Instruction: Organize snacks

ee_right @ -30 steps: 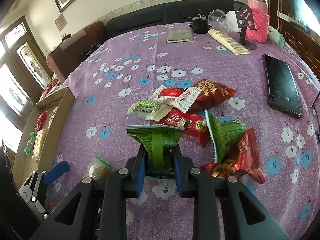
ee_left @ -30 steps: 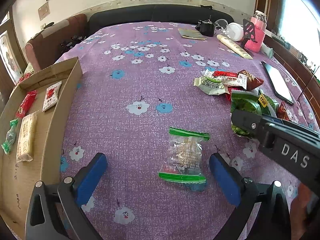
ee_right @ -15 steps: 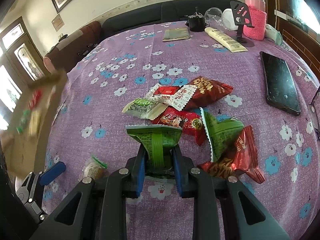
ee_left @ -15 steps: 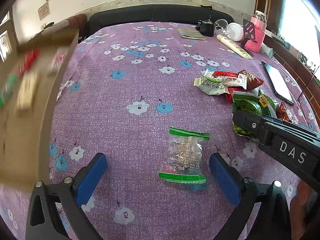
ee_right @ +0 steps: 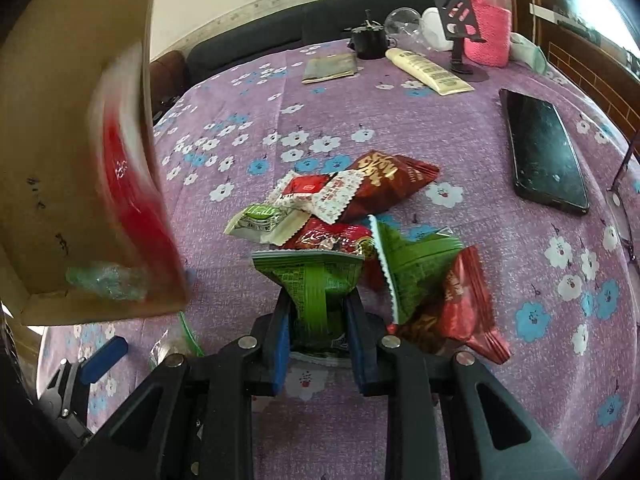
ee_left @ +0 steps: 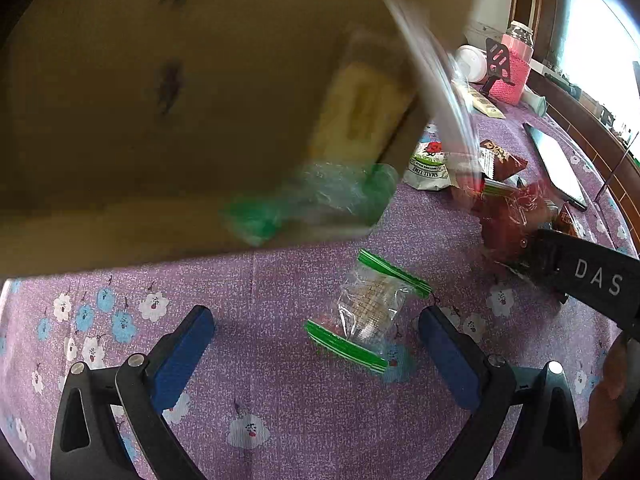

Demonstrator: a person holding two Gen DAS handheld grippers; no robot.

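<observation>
My left gripper is open over the purple cloth, and a clear snack packet with green ends lies between its fingers, untouched. My right gripper is shut on a green snack packet. Beyond it lies a pile of snacks, red, green and white. A cardboard box is tilted up in the air, blurred, above the table at left; it also shows in the right wrist view. Snacks slide along inside it.
A black phone lies at the right. At the far edge stand a pink bottle, a phone stand, a cream tube, a black cup and a flat wallet.
The cardboard box has lifted from the table's left edge and swung up and across both views, its snacks sliding. Both grippers have stayed put.
</observation>
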